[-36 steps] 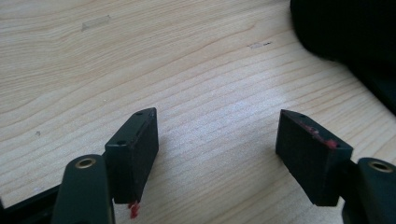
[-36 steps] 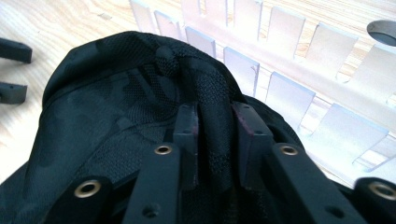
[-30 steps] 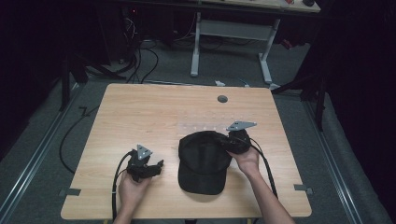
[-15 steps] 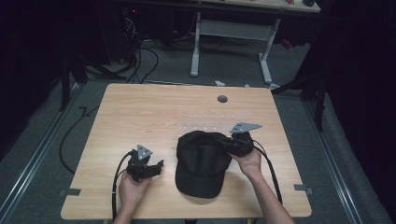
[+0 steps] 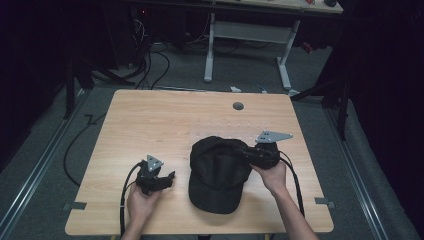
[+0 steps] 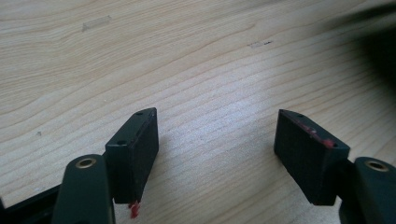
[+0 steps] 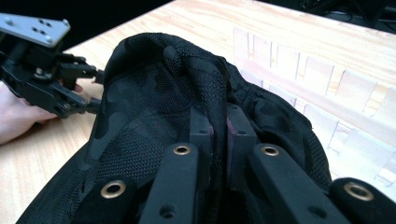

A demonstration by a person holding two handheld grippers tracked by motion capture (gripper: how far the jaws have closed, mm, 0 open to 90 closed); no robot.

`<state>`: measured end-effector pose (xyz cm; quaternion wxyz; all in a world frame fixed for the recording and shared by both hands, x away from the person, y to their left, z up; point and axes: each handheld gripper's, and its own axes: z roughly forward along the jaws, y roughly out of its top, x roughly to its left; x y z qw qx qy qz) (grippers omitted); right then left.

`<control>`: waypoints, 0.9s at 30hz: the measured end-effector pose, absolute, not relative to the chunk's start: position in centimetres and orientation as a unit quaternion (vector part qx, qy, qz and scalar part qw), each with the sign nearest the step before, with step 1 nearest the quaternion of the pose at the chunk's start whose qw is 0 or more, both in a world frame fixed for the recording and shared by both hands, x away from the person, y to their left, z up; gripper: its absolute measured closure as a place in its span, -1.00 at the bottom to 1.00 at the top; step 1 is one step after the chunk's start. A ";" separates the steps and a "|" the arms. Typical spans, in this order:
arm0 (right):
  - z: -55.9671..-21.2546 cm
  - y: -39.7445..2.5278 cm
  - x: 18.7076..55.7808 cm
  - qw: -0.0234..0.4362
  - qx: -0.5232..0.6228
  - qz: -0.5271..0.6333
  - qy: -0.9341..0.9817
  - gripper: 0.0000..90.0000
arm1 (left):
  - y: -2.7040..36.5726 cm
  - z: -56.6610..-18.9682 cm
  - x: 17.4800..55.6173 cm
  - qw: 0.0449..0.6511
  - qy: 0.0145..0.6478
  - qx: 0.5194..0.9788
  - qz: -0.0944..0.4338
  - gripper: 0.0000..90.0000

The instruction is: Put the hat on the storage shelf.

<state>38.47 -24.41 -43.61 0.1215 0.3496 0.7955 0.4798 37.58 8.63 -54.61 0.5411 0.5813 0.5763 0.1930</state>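
A black mesh cap [image 5: 217,172] lies on the wooden table [image 5: 165,120], brim toward the near edge. My right gripper [image 5: 246,153] is at the cap's right side, shut on a pinched fold of its crown fabric [image 7: 219,116]. My left gripper [image 5: 167,178] rests low near the table's front left, a short way left of the cap. Its jaws stand wide open over bare wood [image 6: 215,135], with nothing between them. In the right gripper view the left gripper [image 7: 91,88] shows beyond the cap.
A round cable hole [image 5: 238,106] sits near the table's far edge. Pale tape strips [image 7: 299,70] mark the wood beyond the cap. A white desk frame [image 5: 247,35] and cables [image 5: 150,55] stand on the floor behind the table.
The right gripper has drawn the cap's crown slightly right and up, bunching the fabric. The left gripper has stayed put.
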 end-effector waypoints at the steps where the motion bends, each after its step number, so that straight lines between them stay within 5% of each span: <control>1: -43.5 -24.5 38.4 0.122 0.350 0.482 0.794 0.87 | 8.6 -54.6 37.6 0.542 0.577 0.580 0.193 -0.31; 16: -41.4 -26.2 36.3 0.144 0.349 0.496 0.782 0.87 | 8.8 -54.4 37.4 0.546 0.573 0.588 0.167 -0.40; 27: -40.2 -27.1 34.8 0.163 0.345 0.500 0.777 0.87 | 8.9 -52.8 37.1 0.548 0.594 0.583 0.083 -0.33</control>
